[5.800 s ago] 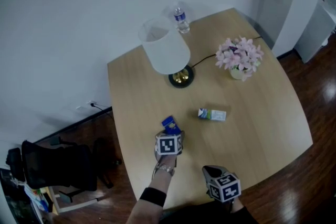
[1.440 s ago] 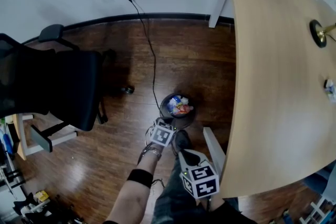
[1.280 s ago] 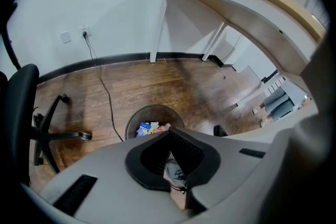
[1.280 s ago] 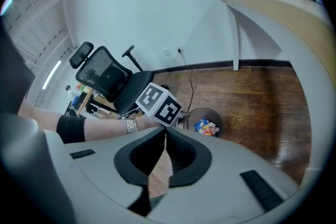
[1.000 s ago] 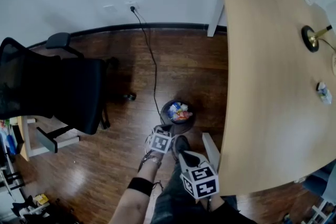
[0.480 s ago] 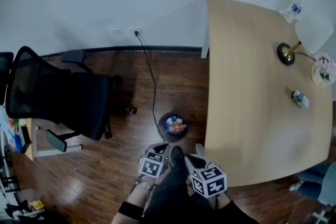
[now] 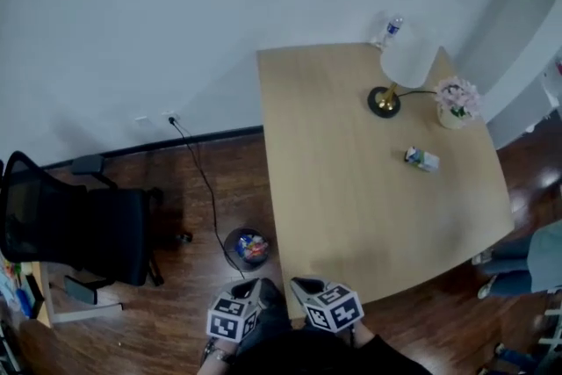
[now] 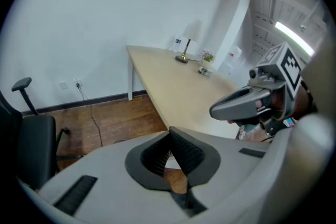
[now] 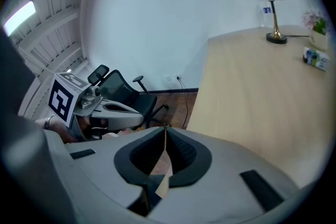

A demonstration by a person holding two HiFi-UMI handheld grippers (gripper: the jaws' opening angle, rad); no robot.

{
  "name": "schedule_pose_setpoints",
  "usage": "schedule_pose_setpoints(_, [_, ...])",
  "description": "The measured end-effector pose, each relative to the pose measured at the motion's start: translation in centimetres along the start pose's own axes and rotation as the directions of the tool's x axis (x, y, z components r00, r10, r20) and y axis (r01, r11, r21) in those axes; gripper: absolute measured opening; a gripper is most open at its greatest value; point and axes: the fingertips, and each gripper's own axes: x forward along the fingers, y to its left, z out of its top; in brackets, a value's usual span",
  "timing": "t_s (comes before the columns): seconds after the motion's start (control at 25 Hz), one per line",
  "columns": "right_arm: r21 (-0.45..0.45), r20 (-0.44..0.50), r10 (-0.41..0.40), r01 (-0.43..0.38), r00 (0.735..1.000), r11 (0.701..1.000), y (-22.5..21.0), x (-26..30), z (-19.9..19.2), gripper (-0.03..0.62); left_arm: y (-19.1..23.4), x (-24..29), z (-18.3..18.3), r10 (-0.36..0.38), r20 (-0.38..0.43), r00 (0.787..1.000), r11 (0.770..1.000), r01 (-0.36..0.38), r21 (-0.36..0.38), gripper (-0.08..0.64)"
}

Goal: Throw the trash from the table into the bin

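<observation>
A small white and green carton (image 7: 421, 159) lies on the wooden table (image 7: 351, 189), right of centre; in the right gripper view the carton (image 9: 315, 56) sits by the far edge. The round black bin (image 7: 248, 248) stands on the floor left of the table, with colourful trash inside. My left gripper (image 7: 252, 292) is shut and empty, held near my body, this side of the bin. My right gripper (image 7: 300, 284) is shut too, with nothing in it, at the table's near corner. Each gripper view shows its own jaws closed tip to tip (image 8: 169, 134) (image 9: 165, 128).
On the table's far end stand a lamp (image 7: 402, 66), a pot of pink flowers (image 7: 457, 97) and a water bottle (image 7: 392, 29). A black office chair (image 7: 75, 224) stands at the left. A cable (image 7: 200, 180) runs from the wall socket across the floor. Someone's legs (image 7: 527, 263) show at the right.
Both grippers have come up and away from the bin, which now lies farther off. The head view has swung toward the table, now wholly in sight. Jaws stayed shut.
</observation>
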Motion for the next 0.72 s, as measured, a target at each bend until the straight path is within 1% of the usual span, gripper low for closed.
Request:
schedule_pose_setpoints(0.2, [0.035,0.060,-0.059,0.057,0.996,0.998,-4.1,-4.5,0.5,0.005,-5.1,1.0,2.3,-0.039,-0.010,0.999,0.996,0.040,0.074,0.000])
schedule_pose_setpoints(0.36, [0.077,0.099,-0.113,0.106,0.989,0.991,-7.6,-7.9,0.3,0.005,-9.1,2.7,4.9,-0.076,-0.020,0.997,0.986,0.078,0.148,0.000])
schedule_pose_setpoints(0.56, [0.132,0.129,-0.144,0.127,0.981,0.983,-11.3,-11.2,-0.4,0.005,-13.3,5.3,6.6,-0.105,-0.060,0.993,0.971,0.115,0.207,0.000])
schedule_pose_setpoints(0.72, [0.185,0.146,-0.166,0.138,0.975,0.973,-14.7,-13.8,-1.0,0.005,-16.8,7.5,8.0,-0.123,-0.109,0.987,0.958,0.146,0.248,0.000])
